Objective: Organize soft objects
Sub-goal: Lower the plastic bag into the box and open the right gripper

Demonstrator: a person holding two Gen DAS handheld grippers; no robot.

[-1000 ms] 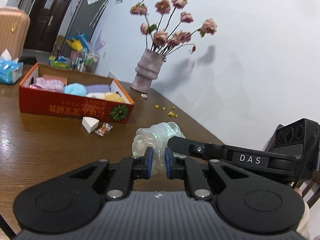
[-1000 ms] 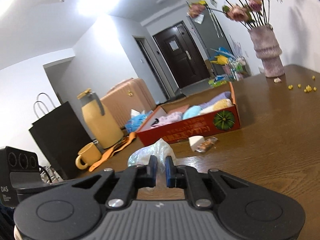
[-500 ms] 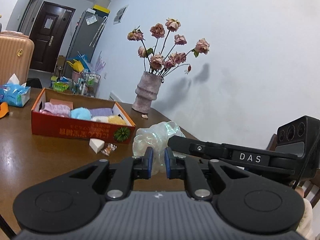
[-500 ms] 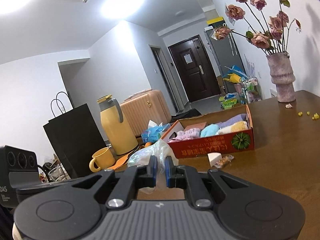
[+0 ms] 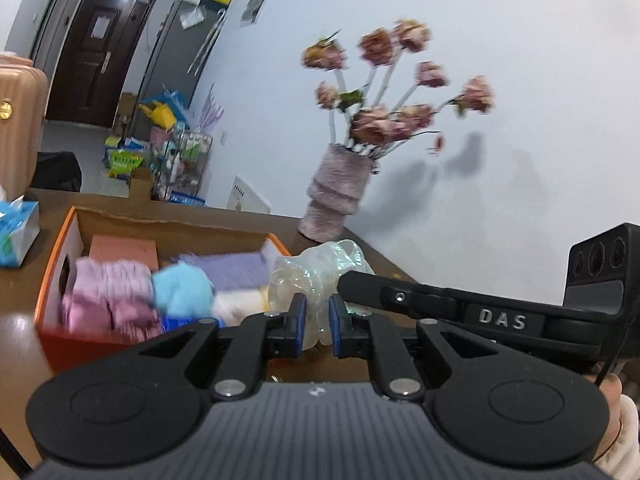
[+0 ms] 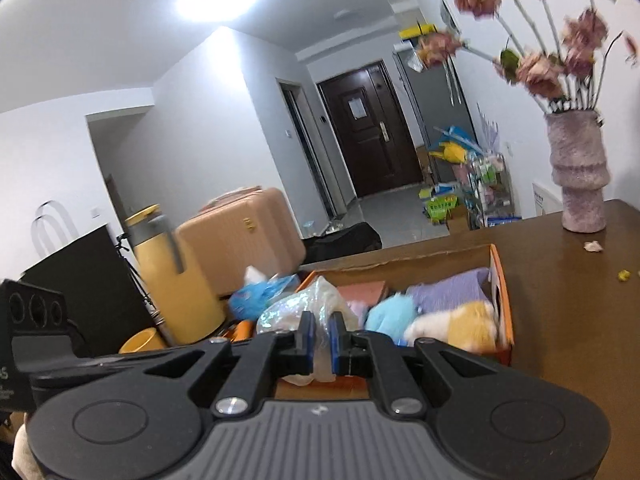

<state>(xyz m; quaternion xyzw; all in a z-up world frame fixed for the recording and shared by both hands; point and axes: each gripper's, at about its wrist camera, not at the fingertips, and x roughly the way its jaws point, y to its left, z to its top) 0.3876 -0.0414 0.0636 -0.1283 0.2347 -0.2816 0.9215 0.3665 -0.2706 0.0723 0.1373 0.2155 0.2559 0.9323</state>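
A crumpled, shiny clear plastic bag (image 5: 316, 276) hangs between both grippers. My left gripper (image 5: 317, 322) is shut on one side of it. The right gripper (image 6: 323, 340) is shut on the other side, where the bag (image 6: 304, 304) bulges above the pads. The right gripper's black body crosses the left wrist view on the right. An orange cardboard box (image 5: 60, 248) lies just ahead and below, holding pink (image 5: 108, 292), blue (image 5: 182, 290), purple (image 5: 236, 268) and yellow (image 6: 468, 320) soft items. The bag hangs over the box's near part.
A pink vase with dried roses (image 5: 338, 200) stands on the brown table by the wall. A blue tissue pack (image 5: 18, 236) lies left of the box. A yellow jug (image 6: 172, 276), a yellow cup (image 6: 142, 340), a black bag and a suitcase (image 6: 244, 236) are at the left.
Both grippers have carried the bag forward and a little up, from the near table to over the box. The box now looks much closer. The grip on the bag is unchanged.
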